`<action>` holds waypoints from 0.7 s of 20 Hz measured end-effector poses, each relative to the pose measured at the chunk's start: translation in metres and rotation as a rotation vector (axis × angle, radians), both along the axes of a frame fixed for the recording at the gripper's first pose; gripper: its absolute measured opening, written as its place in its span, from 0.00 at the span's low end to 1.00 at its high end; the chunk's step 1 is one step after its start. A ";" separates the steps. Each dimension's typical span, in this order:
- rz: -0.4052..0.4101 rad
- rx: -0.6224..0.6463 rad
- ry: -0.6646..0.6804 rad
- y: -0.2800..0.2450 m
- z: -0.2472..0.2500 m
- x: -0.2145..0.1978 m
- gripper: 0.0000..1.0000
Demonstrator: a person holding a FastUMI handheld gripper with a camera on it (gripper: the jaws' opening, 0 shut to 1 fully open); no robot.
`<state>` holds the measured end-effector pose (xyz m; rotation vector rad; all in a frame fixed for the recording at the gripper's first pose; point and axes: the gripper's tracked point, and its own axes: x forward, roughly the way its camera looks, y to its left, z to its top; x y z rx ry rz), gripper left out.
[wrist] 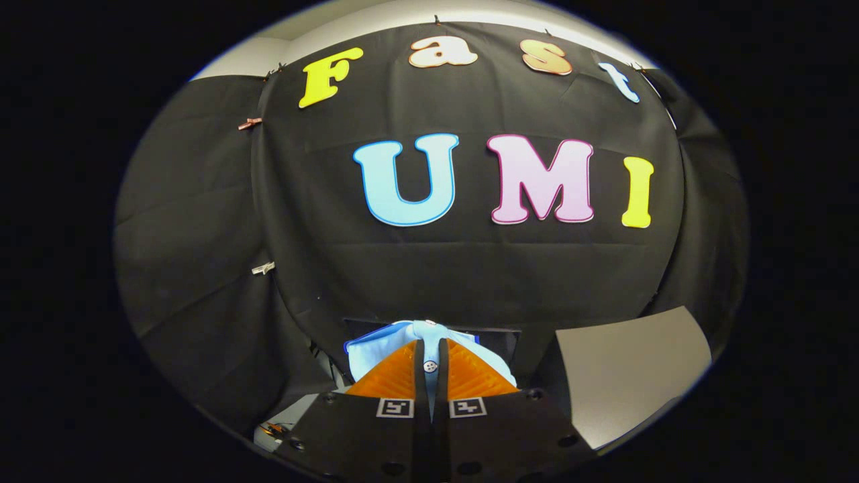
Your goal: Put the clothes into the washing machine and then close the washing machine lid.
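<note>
Gripper view: our gripper point(429, 355) is clamped on a light blue garment point(376, 345), pinched between both fingers near a button and lifted before the black cloth wall point(201, 235). We judge the thin fold could slip free.

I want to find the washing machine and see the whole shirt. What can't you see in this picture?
- Light blue shirt, gripper view: the hand-held gripper is shut on it, and its fingers cover most of the cloth; one button shows between them.
- What hangs below the fingers: hidden by the gripper's body.
- Grey panel to the right of the fingers: cut off by the picture's edge; cannot tell what it belongs to.
- Washing machine: cannot be made out.
</note>
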<state>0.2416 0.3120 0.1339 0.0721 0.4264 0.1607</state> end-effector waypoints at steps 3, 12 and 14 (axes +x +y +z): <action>0.011 -0.023 0.025 0.015 -0.031 0.005 0.05; 0.034 -0.072 0.110 0.046 -0.138 0.020 0.05; 0.034 -0.088 0.137 0.047 -0.162 0.021 0.05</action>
